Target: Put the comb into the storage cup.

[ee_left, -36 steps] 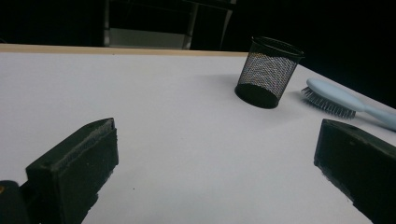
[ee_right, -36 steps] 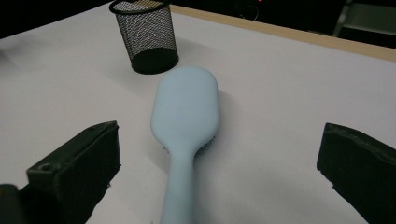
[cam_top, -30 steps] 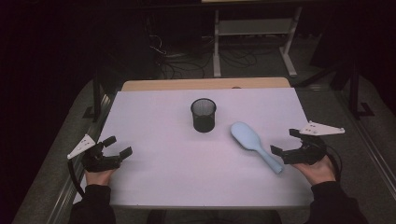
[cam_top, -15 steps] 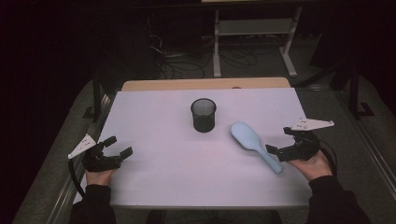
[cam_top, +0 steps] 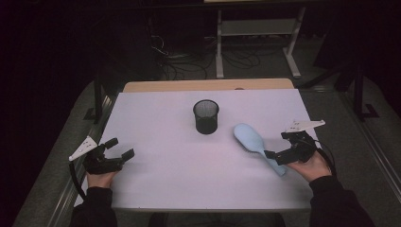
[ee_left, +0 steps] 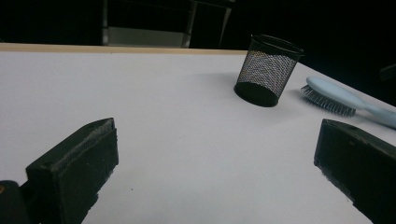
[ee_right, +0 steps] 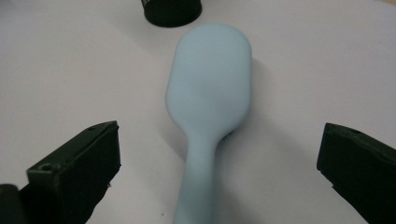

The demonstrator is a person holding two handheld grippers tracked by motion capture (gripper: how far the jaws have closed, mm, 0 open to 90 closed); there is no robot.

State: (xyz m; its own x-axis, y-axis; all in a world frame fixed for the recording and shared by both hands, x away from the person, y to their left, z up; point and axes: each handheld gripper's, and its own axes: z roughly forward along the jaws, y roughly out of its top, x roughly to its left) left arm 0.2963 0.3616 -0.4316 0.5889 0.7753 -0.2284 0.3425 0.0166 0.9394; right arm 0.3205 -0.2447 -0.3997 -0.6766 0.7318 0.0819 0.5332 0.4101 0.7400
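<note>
Landmark: black mesh cup [cam_top: 206, 116], upright near the middle of the white worktop [cam_top: 165, 179].
Brush: pale blue hairbrush [cam_top: 255, 144] lying flat just to the right of the mesh cup and a little nearer the person, apart from it; bristles face down.
Brush axis: head toward the mesh cup, handle running away from it toward the person's right hand.
Right hand-held gripper [cam_top: 279, 152]: beyond the handle end from the mesh cup, jaws spread wide and holding nothing; in the right gripper view the handle [ee_right: 198, 186] runs straight up between the two jaws, touching neither.
Left hand-held gripper [cam_top: 120, 150]: well to the left of the mesh cup near the worktop's left edge, jaws wide apart and empty; in the left gripper view the cup and brush lie far ahead.
Nearer hand: the right, by a wide margin.
Likely next move: a judgement only, closing on the handle, since jaws and long axis line up.
</note>
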